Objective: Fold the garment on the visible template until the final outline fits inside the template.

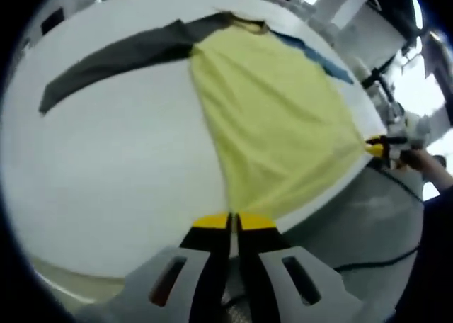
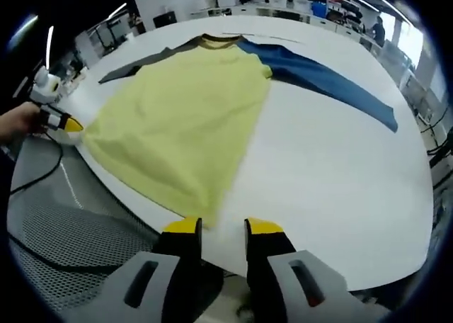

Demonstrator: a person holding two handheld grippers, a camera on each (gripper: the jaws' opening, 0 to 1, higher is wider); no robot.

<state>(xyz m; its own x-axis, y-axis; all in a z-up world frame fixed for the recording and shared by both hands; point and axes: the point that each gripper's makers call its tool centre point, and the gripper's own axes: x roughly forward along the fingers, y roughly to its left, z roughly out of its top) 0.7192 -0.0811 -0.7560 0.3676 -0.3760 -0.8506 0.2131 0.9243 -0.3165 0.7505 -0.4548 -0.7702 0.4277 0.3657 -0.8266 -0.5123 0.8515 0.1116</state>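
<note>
A shirt (image 1: 276, 110) with a yellow body lies flat on the white table (image 1: 106, 167), collar far from me. Its dark grey sleeve (image 1: 120, 57) stretches out to one side and its blue sleeve (image 1: 318, 57) to the other. My left gripper (image 1: 233, 222) is shut at the table's near edge, and one hem corner runs in between its yellow tips. In the right gripper view the shirt (image 2: 184, 117) spreads ahead, with the left gripper (image 2: 71, 125) at its far hem corner. My right gripper (image 2: 224, 227) stands open, the other hem corner just beyond its left tip. It also appears as the right gripper (image 1: 379, 147).
The table (image 2: 333, 181) has wide bare white surface beside the blue sleeve (image 2: 325, 78). Below the near edge lie a grey mesh floor mat (image 2: 64, 245) and black cables (image 2: 35, 174). A person's hand (image 2: 18, 121) holds the left gripper. Other tables and gear stand at the back.
</note>
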